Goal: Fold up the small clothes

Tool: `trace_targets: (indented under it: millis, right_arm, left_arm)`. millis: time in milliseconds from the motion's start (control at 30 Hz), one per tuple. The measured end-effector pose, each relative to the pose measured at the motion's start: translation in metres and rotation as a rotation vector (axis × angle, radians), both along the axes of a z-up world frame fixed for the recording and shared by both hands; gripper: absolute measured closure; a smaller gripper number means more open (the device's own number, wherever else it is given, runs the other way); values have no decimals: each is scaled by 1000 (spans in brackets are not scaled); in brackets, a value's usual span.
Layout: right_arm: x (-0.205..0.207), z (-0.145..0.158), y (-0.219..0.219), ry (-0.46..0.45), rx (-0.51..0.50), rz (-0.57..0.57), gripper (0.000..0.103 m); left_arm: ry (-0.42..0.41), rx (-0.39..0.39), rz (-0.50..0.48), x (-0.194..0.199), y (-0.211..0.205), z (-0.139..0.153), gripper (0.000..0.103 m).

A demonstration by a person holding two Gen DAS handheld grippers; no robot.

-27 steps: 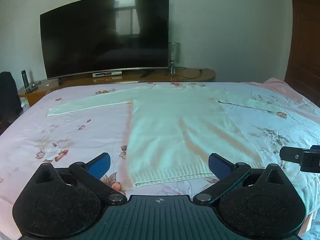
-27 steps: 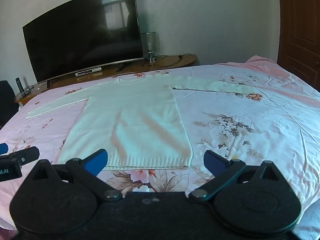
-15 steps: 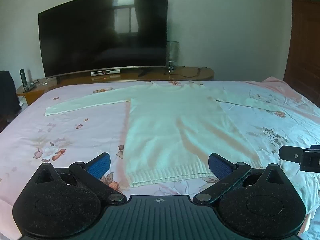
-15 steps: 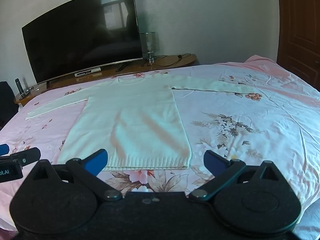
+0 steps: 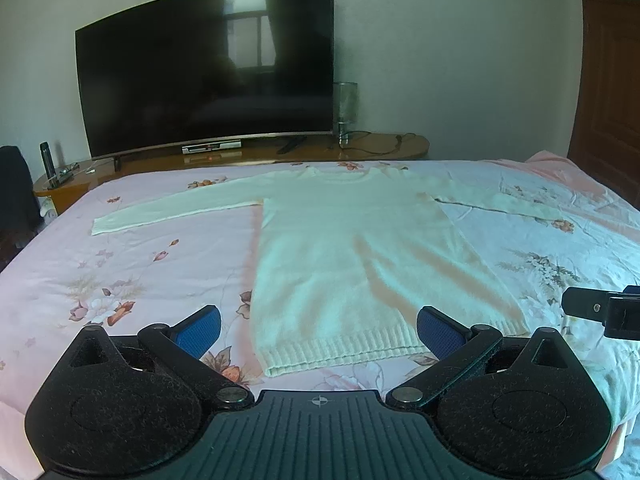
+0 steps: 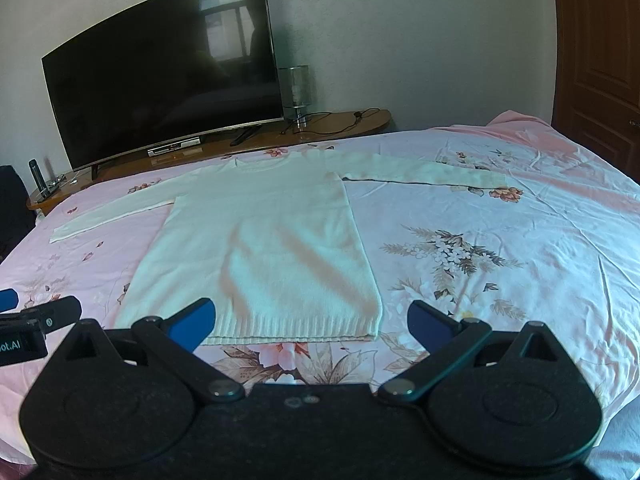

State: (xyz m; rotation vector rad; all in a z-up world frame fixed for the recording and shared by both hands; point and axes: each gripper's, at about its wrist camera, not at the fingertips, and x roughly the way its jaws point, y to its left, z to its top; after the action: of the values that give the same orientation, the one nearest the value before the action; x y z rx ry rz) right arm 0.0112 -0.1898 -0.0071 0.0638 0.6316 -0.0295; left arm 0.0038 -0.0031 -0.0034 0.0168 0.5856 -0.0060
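A white knit sweater lies flat on the pink floral bed sheet, hem towards me, both sleeves spread out sideways. It also shows in the right wrist view. My left gripper is open and empty, hovering just in front of the hem, its blue pads wide apart. My right gripper is open and empty, just before the hem's right part. Each gripper's tip shows at the edge of the other's view.
A large dark TV stands on a low wooden stand behind the bed, with a lamp and cables. A brown door is at the right. A dark chair stands at the left.
Both grippers stay open. The left view has shifted slightly, the sweater now sitting a little more to the left and closer; the right view is almost unchanged.
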Motion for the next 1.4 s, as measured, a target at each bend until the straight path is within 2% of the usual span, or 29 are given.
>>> trace_targets:
  millis: [1400]
  right_arm:
    - [3,2,10,-4,-7,5,0]
  left_arm:
    - [2,2,10,3,15,-1,0]
